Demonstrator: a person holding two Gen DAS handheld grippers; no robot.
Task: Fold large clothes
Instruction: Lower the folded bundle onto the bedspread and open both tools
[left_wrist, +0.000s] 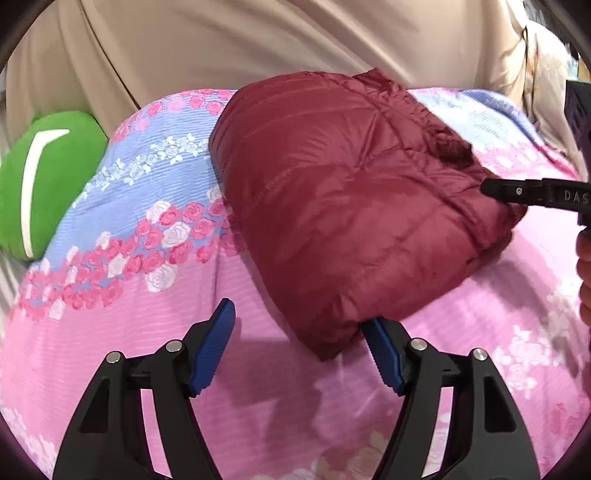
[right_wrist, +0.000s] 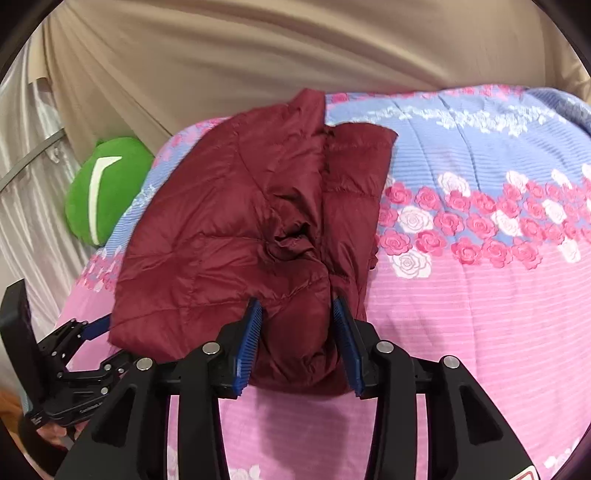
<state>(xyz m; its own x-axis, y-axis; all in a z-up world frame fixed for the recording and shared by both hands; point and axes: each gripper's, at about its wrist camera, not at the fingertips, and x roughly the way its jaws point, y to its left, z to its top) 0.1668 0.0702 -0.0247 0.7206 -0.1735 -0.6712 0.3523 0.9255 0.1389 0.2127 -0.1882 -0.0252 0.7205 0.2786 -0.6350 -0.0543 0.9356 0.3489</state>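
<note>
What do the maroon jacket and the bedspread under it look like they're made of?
Maroon jacket: looks like thin, slightly glossy nylon or polyester shell with puffy filling; stitched quilt lines and a soft sheen show. Bedspread: matte woven fabric, probably cotton or a blend, with fine ribbed stripes and printed roses; the exact fibre is not clear.

Green cushion (left_wrist: 55, 177), floral bedspread (left_wrist: 155, 236), beige curtain (left_wrist: 221, 48)

Bright, even light — soft shadows, fisheye-bent edges, dark corners.
</note>
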